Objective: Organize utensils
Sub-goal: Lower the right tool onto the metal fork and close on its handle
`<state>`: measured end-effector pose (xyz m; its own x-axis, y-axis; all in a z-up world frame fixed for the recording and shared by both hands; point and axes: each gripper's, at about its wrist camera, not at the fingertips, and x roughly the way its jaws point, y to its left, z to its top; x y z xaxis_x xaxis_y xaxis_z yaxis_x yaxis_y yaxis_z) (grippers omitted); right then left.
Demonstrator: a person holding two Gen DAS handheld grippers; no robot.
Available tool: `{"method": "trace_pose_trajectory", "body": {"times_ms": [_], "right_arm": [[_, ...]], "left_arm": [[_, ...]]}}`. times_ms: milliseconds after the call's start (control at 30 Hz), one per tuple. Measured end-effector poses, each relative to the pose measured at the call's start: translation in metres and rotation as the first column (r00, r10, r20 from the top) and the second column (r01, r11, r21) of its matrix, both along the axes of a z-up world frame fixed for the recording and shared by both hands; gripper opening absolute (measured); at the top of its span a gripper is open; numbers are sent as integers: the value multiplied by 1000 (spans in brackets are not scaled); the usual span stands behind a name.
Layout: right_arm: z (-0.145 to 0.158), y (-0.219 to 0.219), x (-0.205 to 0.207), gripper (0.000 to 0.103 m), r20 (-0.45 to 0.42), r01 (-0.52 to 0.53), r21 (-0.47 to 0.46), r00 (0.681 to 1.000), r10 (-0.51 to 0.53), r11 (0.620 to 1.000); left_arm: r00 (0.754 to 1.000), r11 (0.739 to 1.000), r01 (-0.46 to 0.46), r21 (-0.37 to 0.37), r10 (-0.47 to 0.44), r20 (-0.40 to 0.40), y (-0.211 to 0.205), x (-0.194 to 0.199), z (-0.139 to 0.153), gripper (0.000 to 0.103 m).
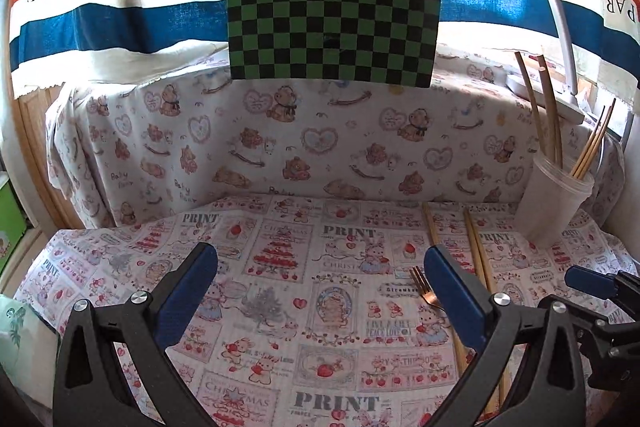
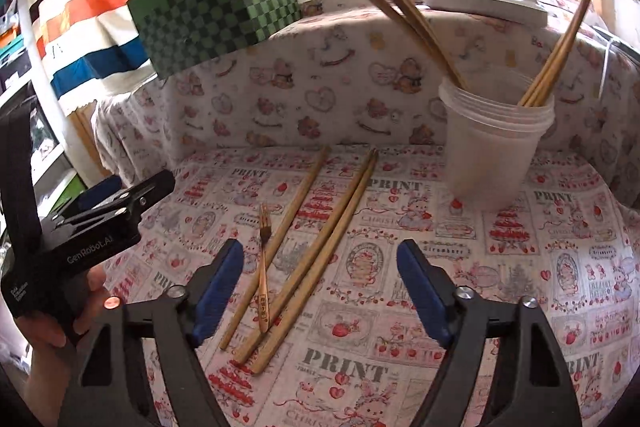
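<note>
Three loose wooden chopsticks point(image 2: 320, 251) lie on the printed tablecloth point(image 2: 400, 367), running away from me. A small fork point(image 2: 263, 267) with a wooden handle rests across the leftmost one. My right gripper point(image 2: 320, 255) hovers open above them; the chopsticks pass between its blue pads in the picture, untouched. A translucent plastic cup point(image 2: 492, 147) at the back right holds several chopsticks. My left gripper point(image 1: 320, 263) is open over bare cloth, and the fork point(image 1: 424, 291) sits just inside its right finger. In the left wrist view the cup point(image 1: 556, 199) stands at the far right.
A green checkered board point(image 1: 332, 11) hangs over the cloth-draped back wall point(image 1: 280, 147). A white lamp arm point(image 1: 560, 7) curves behind the cup. A hand point(image 2: 48, 323) holds the left gripper point(image 2: 132, 187) at the left of the right wrist view.
</note>
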<state>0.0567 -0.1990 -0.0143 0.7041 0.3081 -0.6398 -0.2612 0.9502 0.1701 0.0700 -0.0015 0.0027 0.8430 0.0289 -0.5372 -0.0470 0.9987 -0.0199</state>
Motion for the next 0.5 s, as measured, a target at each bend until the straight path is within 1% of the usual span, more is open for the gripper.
{"method": "trace_pose_trajectory", "body": {"times_ms": [33,100,200,267,333,433,500], "right_arm": [[0,2,-2,73,9,-15,-1,1000,16,1000],[0,6,-5,59,18,-50,3,999,50,999],[1,10,-11,49,24,-104,27,994,103,994],[1,13,-13,44,25,-123,32,992,122,992],[1,15,-15,42,20,-123,25,992,122,992],[1,14,-15,39,12,-126,43,992,126,991],[0,14,-14,38,12,-128,39,992,127,991]], "left_arm": [[1000,1000,2,9,-3,14,-1,-1,0,102],[999,1000,1,25,-2,39,-3,-3,0,102],[998,999,-9,37,7,63,-2,-3,-1,102],[998,1000,-17,21,16,55,4,-1,1,102],[998,1000,-24,-19,25,53,12,0,5,102],[998,996,-34,-87,39,59,25,-2,10,102],[996,995,-40,-92,46,71,28,-3,12,102]]}}
